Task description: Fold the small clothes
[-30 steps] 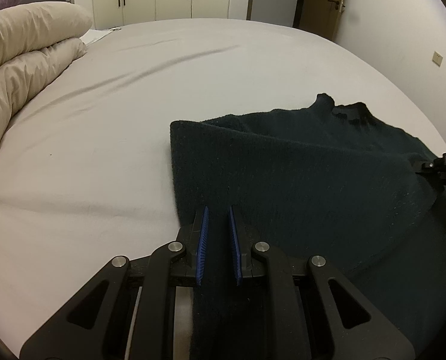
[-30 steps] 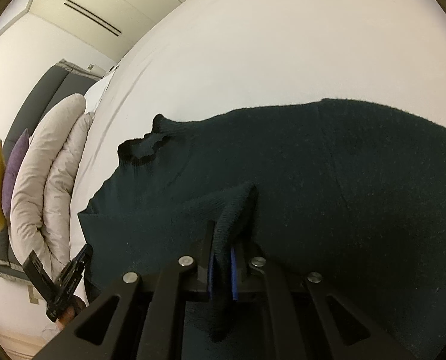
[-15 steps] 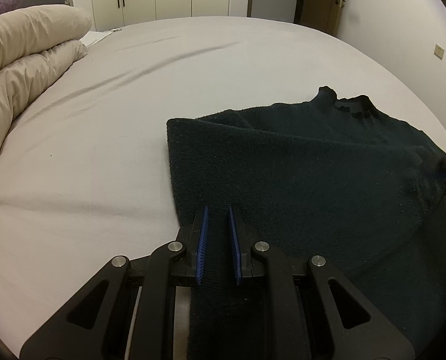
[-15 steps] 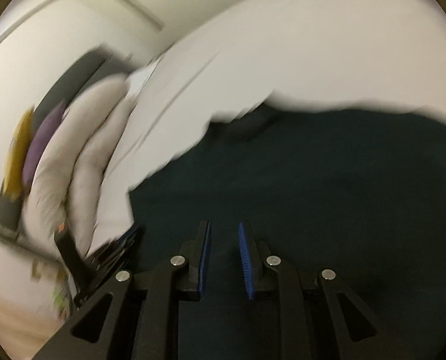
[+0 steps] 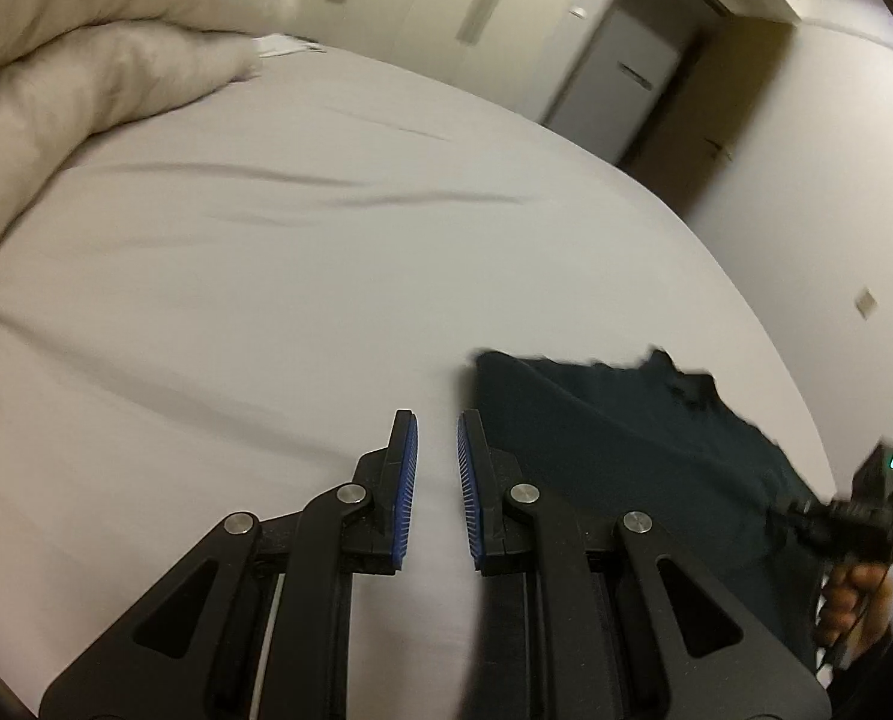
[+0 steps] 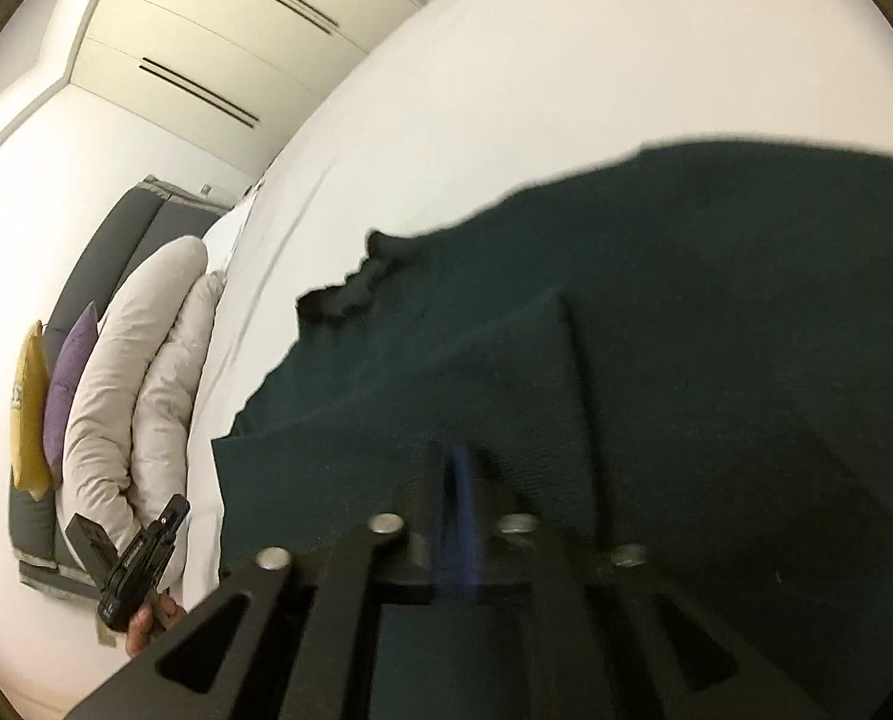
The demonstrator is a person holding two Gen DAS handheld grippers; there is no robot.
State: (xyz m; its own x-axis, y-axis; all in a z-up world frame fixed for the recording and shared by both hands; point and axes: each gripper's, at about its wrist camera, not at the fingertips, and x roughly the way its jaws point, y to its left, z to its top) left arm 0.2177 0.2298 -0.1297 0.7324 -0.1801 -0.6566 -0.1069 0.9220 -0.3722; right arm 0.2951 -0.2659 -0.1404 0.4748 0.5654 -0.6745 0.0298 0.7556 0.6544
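A dark green knitted sweater (image 5: pixel 614 456) lies on the white bed sheet (image 5: pixel 266 276); in the right wrist view the sweater (image 6: pixel 686 330) fills most of the frame, with a folded layer on top. My left gripper (image 5: pixel 437 474) is open and empty, over bare sheet just left of the sweater's edge. My right gripper (image 6: pixel 455 480) is blurred; its blue pads look close together over the fabric, and I cannot tell whether cloth is between them. The right gripper's body and the hand holding it show in the left wrist view (image 5: pixel 860 516).
A folded beige duvet (image 5: pixel 86 78) lies at the head of the bed, also in the right wrist view (image 6: pixel 140 372), with purple and yellow cushions (image 6: pixel 62 384) against a grey headboard. Wardrobes and a door stand beyond the bed.
My left gripper has let go of the sweater, opened and swung left over bare sheet. My right gripper, open half a second ago, now shows its pads close together low over the sweater.
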